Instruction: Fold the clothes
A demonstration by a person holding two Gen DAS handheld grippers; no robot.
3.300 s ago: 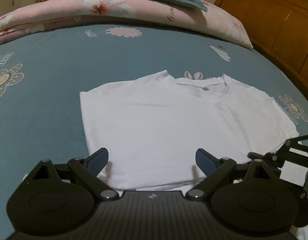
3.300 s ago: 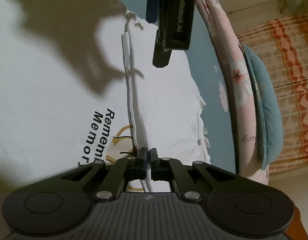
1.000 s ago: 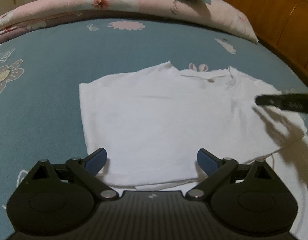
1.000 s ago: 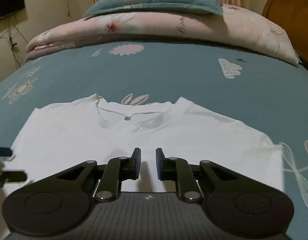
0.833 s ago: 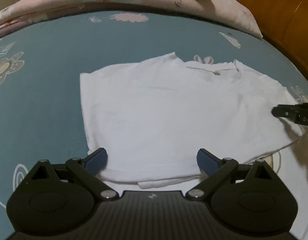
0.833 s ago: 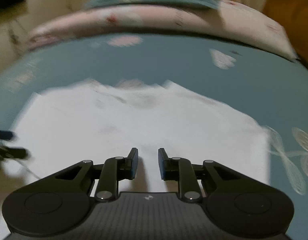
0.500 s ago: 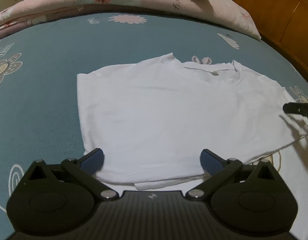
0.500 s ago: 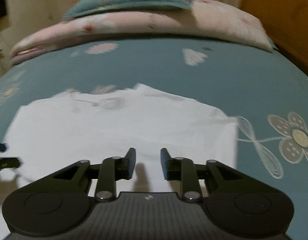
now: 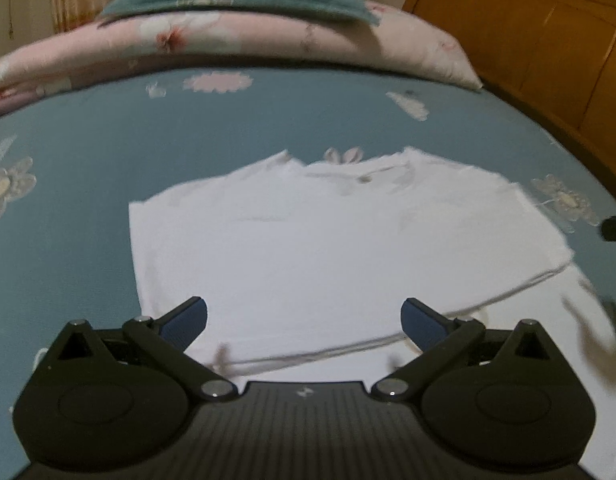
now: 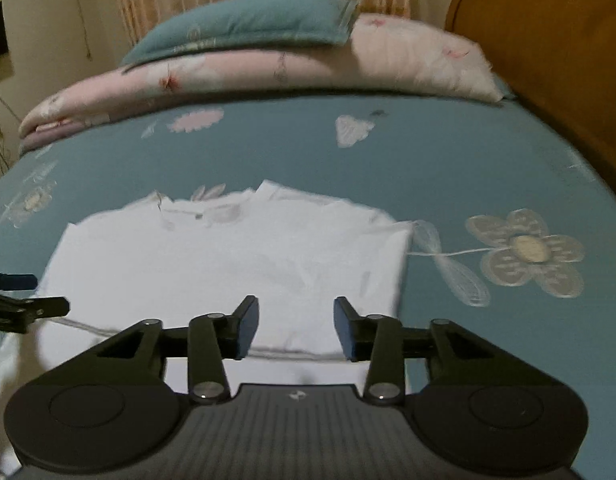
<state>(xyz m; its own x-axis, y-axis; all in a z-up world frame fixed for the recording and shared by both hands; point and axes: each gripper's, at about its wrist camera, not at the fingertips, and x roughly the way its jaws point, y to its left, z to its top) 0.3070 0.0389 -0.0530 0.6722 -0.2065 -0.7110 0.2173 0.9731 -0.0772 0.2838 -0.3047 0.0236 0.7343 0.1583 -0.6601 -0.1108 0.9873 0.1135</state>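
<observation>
The white T-shirt [image 9: 340, 248] lies flat on the teal floral bedsheet [image 9: 87, 168], collar toward the pillows [image 10: 243, 24], sides turned in so it forms a rectangle with a layered hem nearest the cameras. It looks thin, soft and light, likely to sag and crease, so the hem corners seem the surest hold. The left gripper [image 9: 303, 320] hovers with jaws spread wide, holding nothing; the right gripper [image 10: 295, 328] is likewise parted and empty.
</observation>
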